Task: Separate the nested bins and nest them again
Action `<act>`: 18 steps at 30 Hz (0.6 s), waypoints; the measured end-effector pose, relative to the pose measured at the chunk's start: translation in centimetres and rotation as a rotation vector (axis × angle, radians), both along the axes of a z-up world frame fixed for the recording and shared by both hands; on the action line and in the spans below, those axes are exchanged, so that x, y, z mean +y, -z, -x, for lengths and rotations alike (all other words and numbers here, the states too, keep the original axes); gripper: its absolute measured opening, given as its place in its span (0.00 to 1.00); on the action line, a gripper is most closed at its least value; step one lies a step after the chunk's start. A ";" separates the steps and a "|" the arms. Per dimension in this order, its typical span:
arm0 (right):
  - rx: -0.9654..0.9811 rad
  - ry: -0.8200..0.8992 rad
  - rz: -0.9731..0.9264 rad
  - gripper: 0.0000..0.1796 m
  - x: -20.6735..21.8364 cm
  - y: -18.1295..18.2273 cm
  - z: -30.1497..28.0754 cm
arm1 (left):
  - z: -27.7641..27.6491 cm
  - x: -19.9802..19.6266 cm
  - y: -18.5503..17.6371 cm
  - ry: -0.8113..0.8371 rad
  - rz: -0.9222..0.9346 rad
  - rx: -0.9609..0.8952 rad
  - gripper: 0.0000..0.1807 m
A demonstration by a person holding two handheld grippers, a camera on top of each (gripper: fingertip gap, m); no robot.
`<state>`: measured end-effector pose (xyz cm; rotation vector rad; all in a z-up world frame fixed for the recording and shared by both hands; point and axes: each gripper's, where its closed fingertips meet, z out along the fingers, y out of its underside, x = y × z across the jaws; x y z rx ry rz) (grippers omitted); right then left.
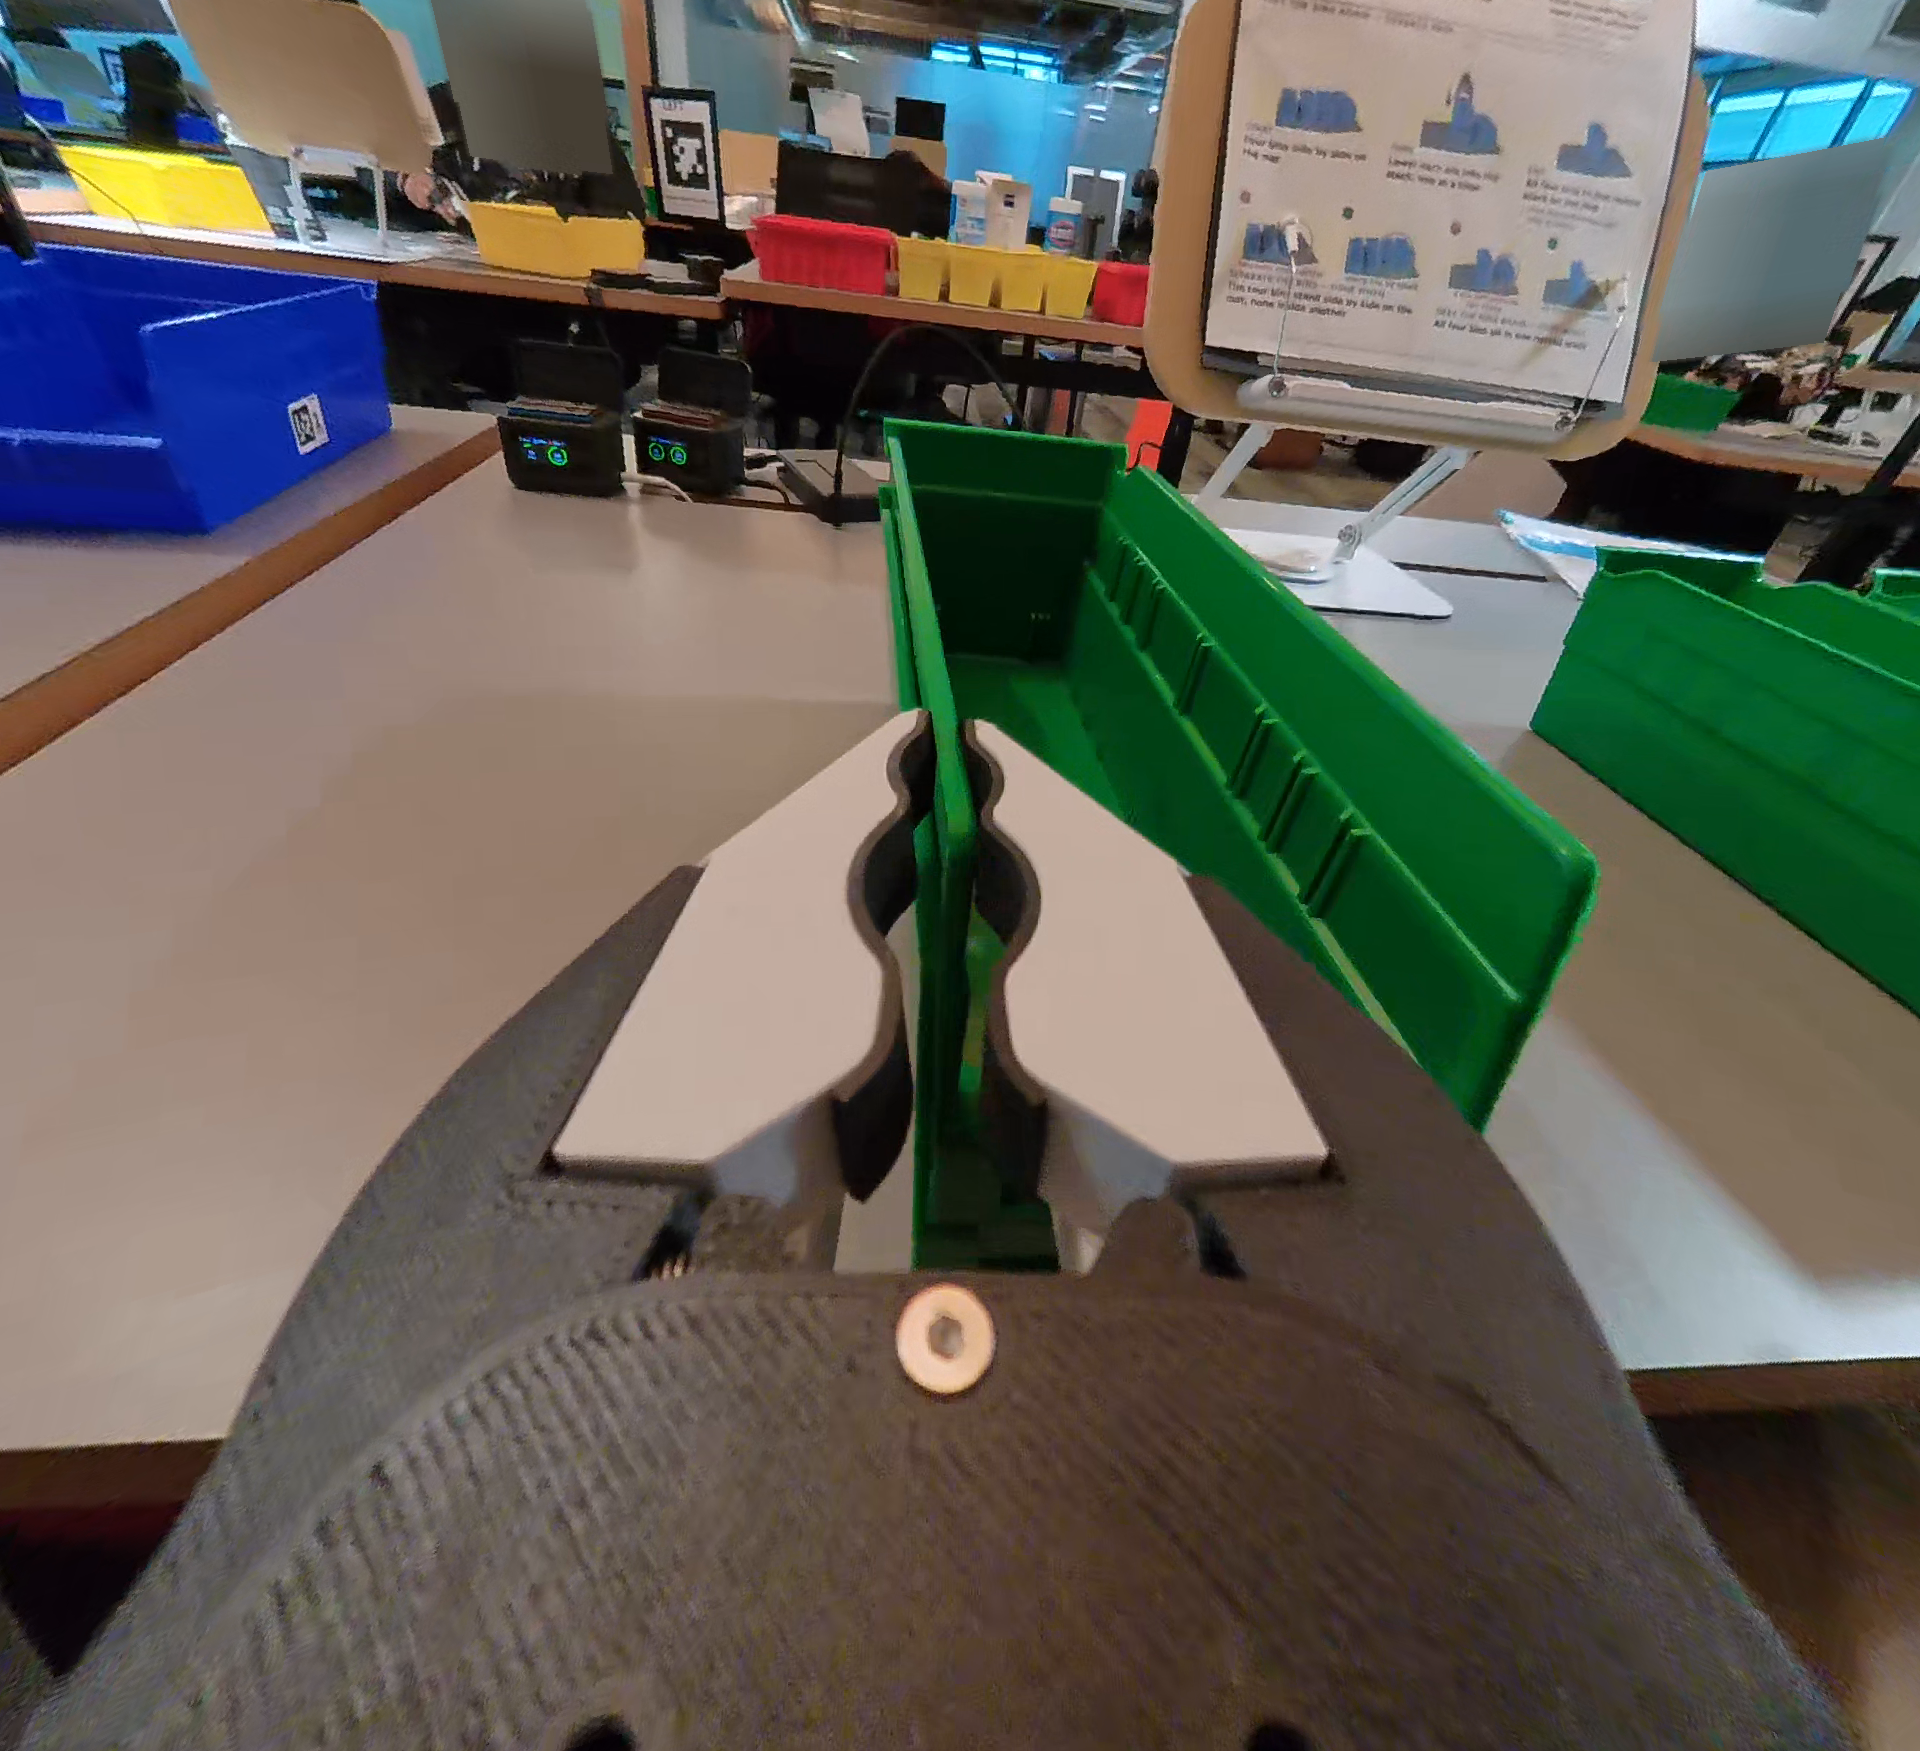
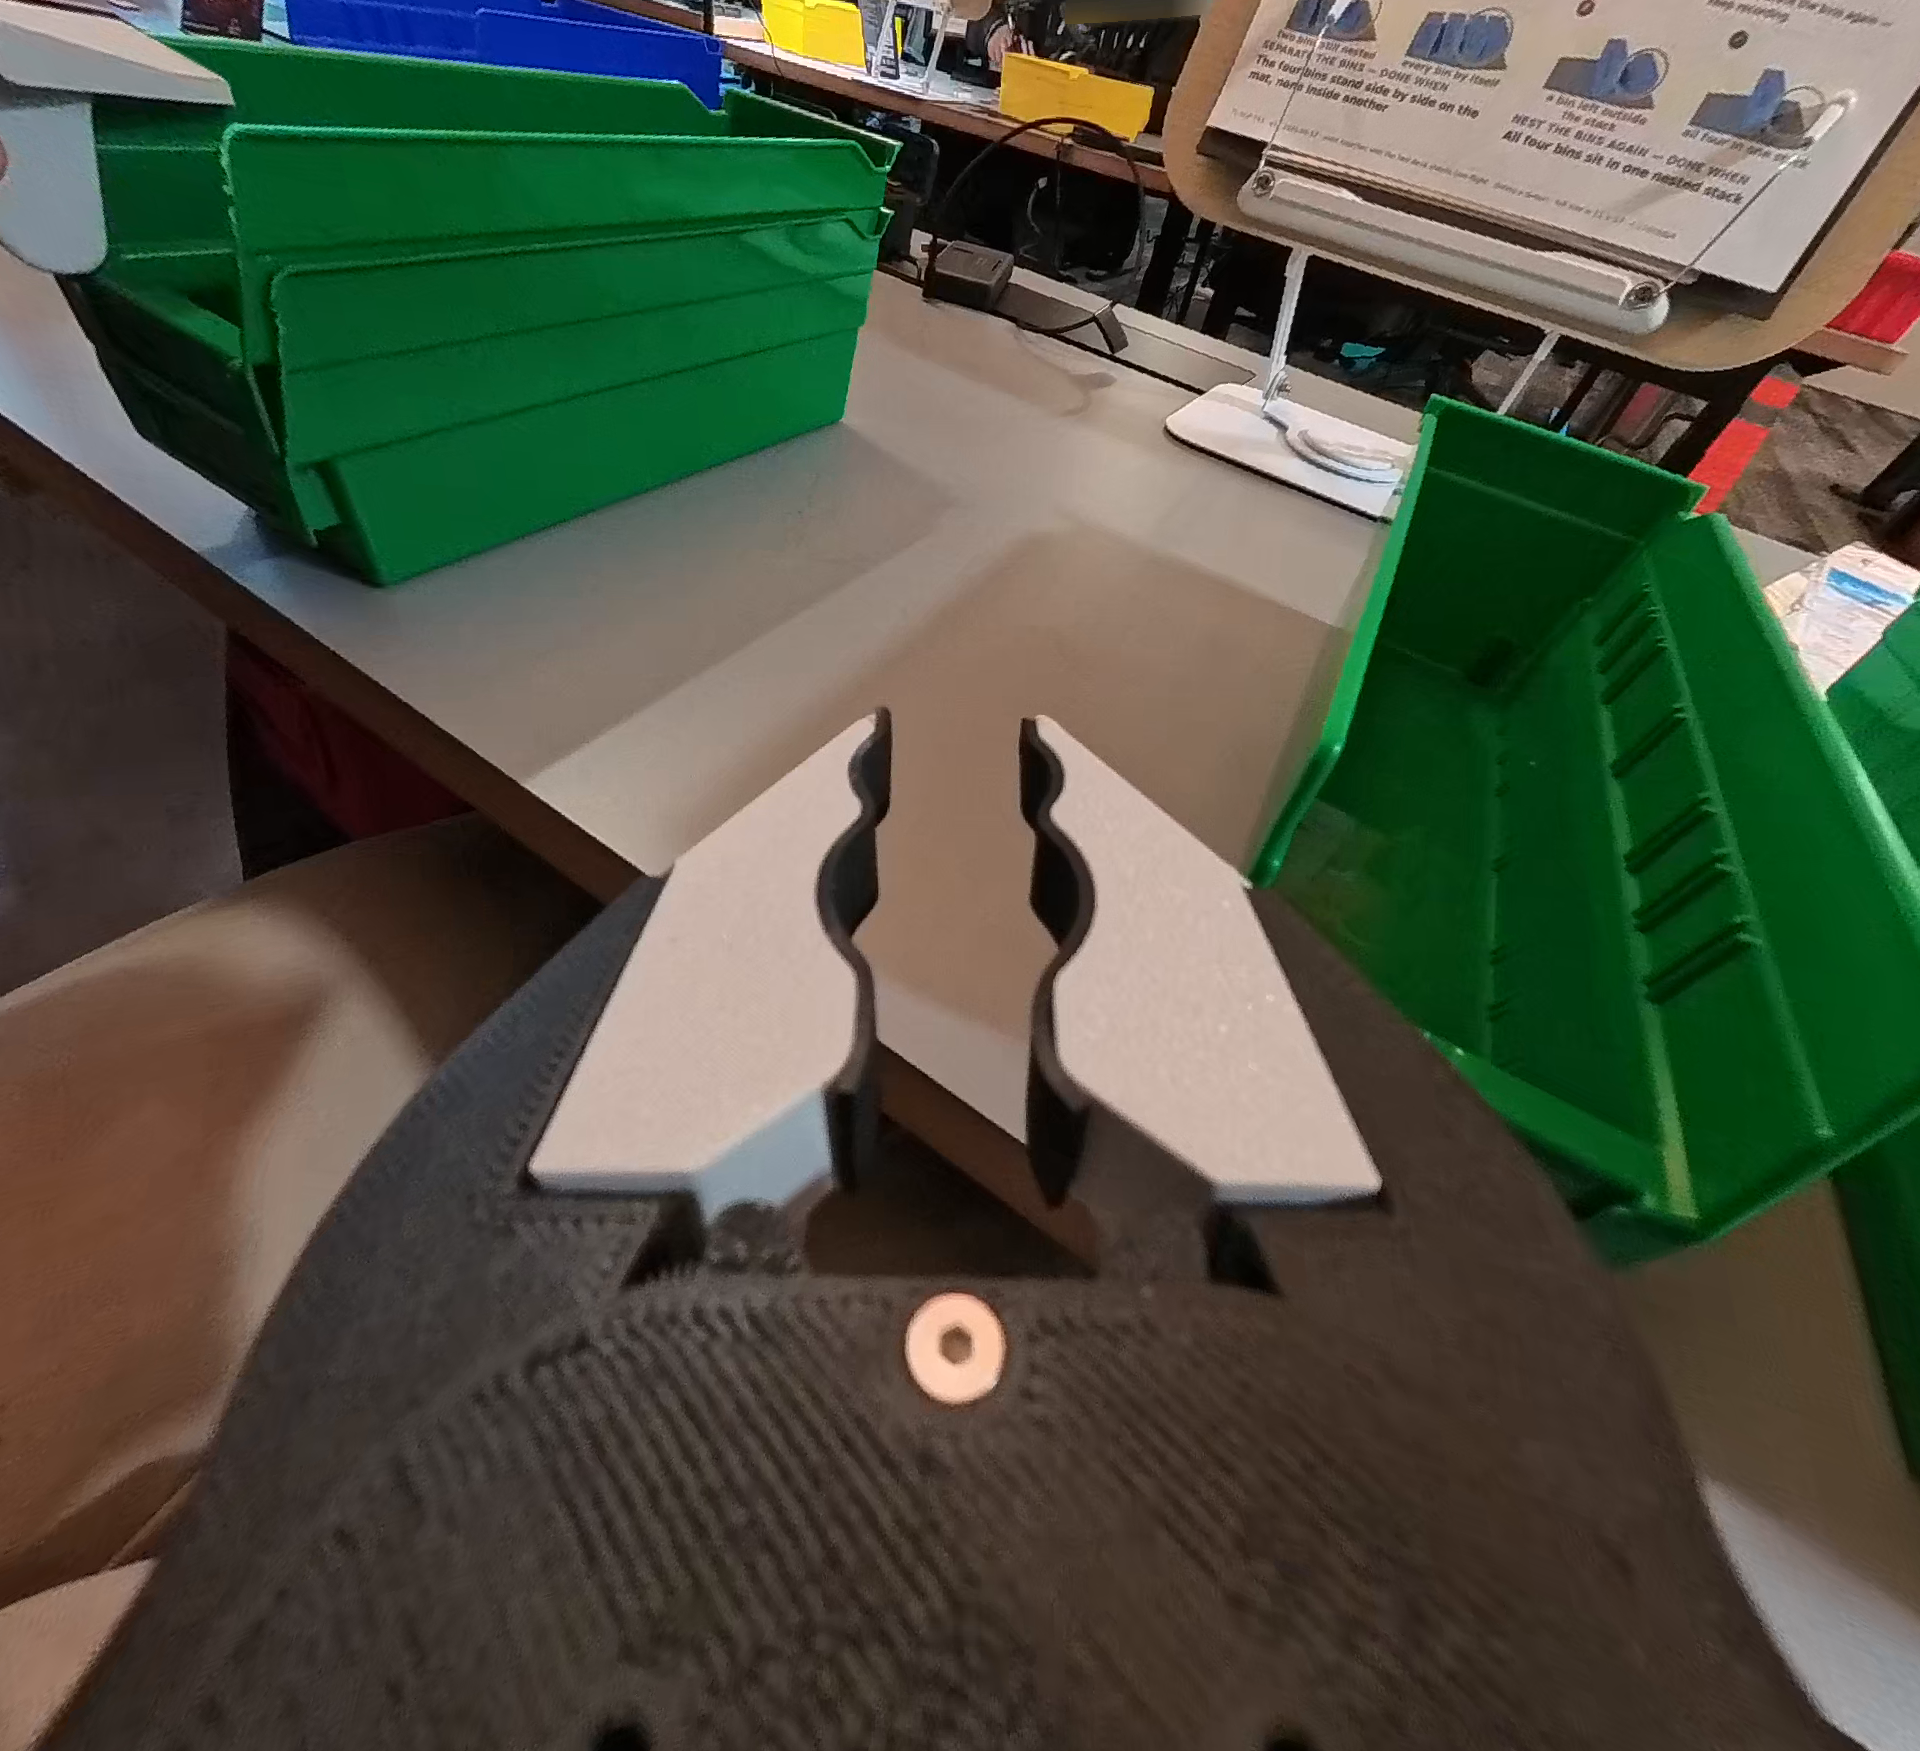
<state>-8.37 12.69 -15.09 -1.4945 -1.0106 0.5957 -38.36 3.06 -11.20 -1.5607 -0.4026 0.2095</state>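
Observation:
My left gripper (image 1: pixel 943 745) is shut on the side wall of a green bin (image 1: pixel 1226 745) that stretches away from me over the grey table (image 1: pixel 468 818). In the right wrist view, several green bins sit nested in a stack (image 2: pixel 561 330) at the left of the table (image 2: pixel 831 579). A grey finger of the other gripper (image 2: pixel 73 132) shows at the stack's left end. A single green bin (image 2: pixel 1579 870) sits tilted at the right, its open side towards me. My right gripper (image 2: pixel 956 735) is open and empty above the table's front edge.
A green bin (image 1: pixel 1714 745) stands at the right of the left wrist view. A clipboard stand with an instruction sheet (image 1: pixel 1434 143) (image 2: pixel 1538 70) is at the back. A blue bin (image 1: pixel 187 392) sits on the neighbouring table, with chargers (image 1: pixel 561 444) and cables behind.

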 end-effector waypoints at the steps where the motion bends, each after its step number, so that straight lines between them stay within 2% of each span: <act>1: -0.001 -0.001 0.001 0.13 0.0 0.0 0.0 | 0.1 0.0 0.0 -0.004 -0.008 -0.011 0.00; 10: 0.000 -0.002 -0.007 0.13 -0.1 -0.1 0.1 | 0.4 -1.3 -2.8 0.035 -0.269 -0.170 0.00; 15: -0.003 -0.006 -0.008 0.13 -0.2 0.0 0.2 | -0.4 -1.4 -3.9 0.053 -0.304 -0.101 0.00; 18: -0.005 -0.010 -0.007 0.13 -0.3 0.1 0.3 | -0.1 -0.9 -2.8 0.056 -0.290 -0.208 0.00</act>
